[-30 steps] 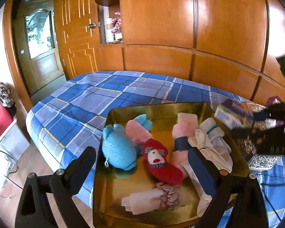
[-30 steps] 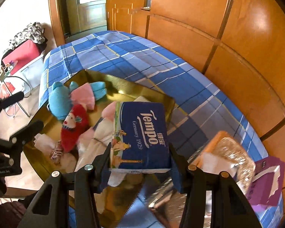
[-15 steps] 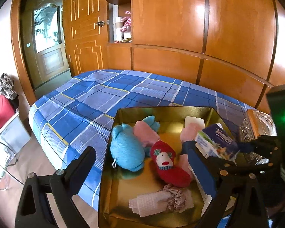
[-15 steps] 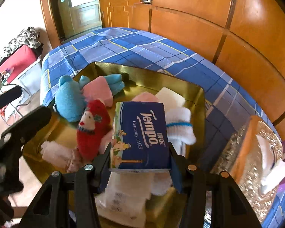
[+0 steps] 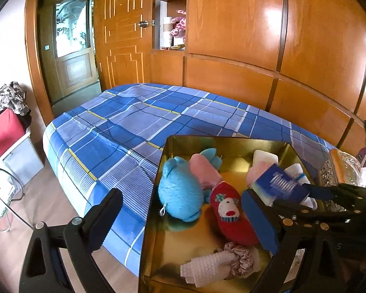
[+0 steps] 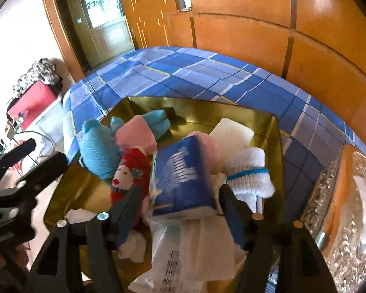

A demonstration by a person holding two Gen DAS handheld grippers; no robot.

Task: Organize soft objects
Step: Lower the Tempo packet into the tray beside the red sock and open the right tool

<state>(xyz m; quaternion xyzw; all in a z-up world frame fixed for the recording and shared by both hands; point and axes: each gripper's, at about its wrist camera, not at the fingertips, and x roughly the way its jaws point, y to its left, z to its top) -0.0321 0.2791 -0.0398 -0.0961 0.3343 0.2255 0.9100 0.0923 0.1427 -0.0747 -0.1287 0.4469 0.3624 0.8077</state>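
A gold tray (image 5: 158, 219) (image 6: 275, 131) sits on the blue plaid bed and holds a blue plush (image 5: 180, 193), a pink plush (image 6: 135, 136), a red snowman sock (image 5: 231, 214) and white socks (image 6: 249, 175). My right gripper (image 6: 180, 205) hangs over the tray's near right part, its jaws opening. The blue Tempo tissue pack (image 6: 183, 178) is tilted and blurred between them, and the pads stand clear of its sides. The same pack (image 5: 278, 185) shows in the left wrist view. My left gripper (image 5: 183, 219) is open over the tray's front edge, holding nothing.
An ornate silver tissue box (image 6: 341, 207) stands right of the tray. A white cloth (image 5: 202, 266) with a scrunchie and a plastic tissue packet (image 6: 183, 256) lie at the tray's front. Wood panelling backs the bed (image 5: 139, 122). A red case (image 5: 2, 131) stands on the floor at left.
The right gripper's jaws have spread and the tissue pack has tipped away from the pads toward the tray. The left gripper has shifted a little sideways, still open.
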